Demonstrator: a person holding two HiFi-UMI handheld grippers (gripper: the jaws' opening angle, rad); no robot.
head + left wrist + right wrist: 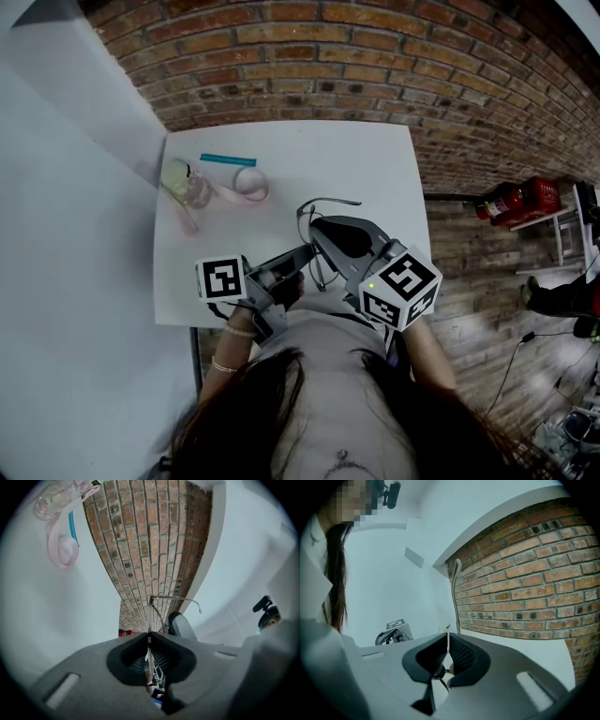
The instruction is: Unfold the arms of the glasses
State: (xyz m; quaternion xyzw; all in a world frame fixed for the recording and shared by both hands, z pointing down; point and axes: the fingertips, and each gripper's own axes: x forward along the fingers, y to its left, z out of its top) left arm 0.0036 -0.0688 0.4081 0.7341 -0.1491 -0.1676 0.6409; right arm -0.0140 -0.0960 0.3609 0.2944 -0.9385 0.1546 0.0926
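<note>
A thin-framed pair of glasses [328,201] hangs over the front part of the white table [375,159], held between both grippers. In the head view my left gripper [305,255] comes in from the left and is shut on the frame's lower part. My right gripper [319,234] comes in from the right and is shut on a thin piece of the frame too. In the left gripper view the glasses [173,598] rise from the shut left gripper [149,637], one arm bending off right. In the right gripper view one arm of the glasses [455,592] stands up from the right gripper [448,637].
At the table's back left lie a teal pen [228,159], a pink tape roll [250,183] and a clear yellowish bottle [183,180]. Brick floor surrounds the table. Red items [516,199] sit on the floor at right. A white wall runs along the left.
</note>
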